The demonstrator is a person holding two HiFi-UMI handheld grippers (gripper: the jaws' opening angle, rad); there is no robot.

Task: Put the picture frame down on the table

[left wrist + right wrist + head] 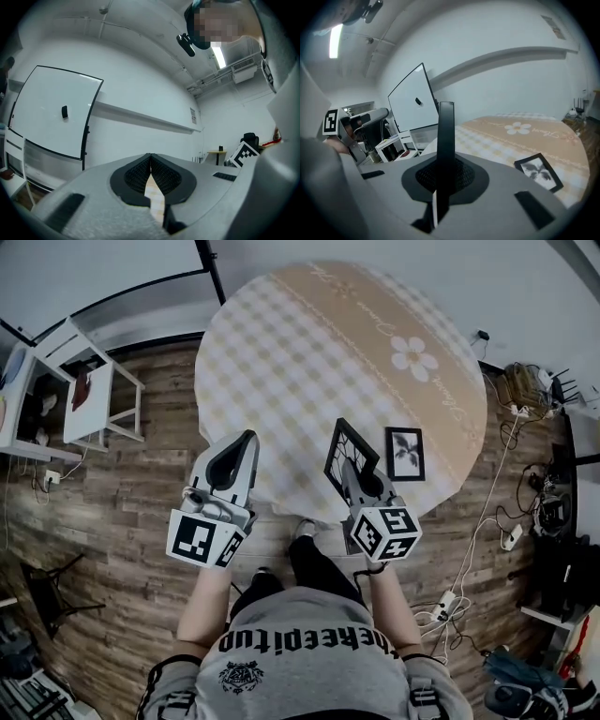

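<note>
Black and thin, the picture frame (pixel 349 448) stands upright in the right hand-held gripper (pixel 349 470), at the lower centre of the head view, over the near rim of the surface. In the right gripper view the frame (pixel 446 136) shows edge-on as a dark vertical bar, and the right hand-held gripper (pixel 445 174) has its jaws clamped on the frame's lower part from both sides. In the head view the frame's open lattice face tilts toward the left of the picture.

The left hand-held gripper (pixel 246 442) sits to the left of it, at the surface's near edge. In its own view the left hand-held gripper (pixel 151 161) has its jaws drawn together, tips meeting, with nothing between them; only a sliver of checked cloth shows through the narrow slot below.

Just right of the held frame, a second small frame (pixel 404 453) with a leaf print lies flat on the surface; in the right gripper view it (pixel 538 171) sits at lower right.

The surface (pixel 309 343) is round, covered in a pale checked cloth with a tan band and a white flower (pixel 413 357).

Beyond it lie a wood plank floor (pixel 122 493), a white shelf unit (pixel 94 395) at the left, cables (pixel 487 540) at the right, and a whiteboard (pixel 411 101) against the white wall.
</note>
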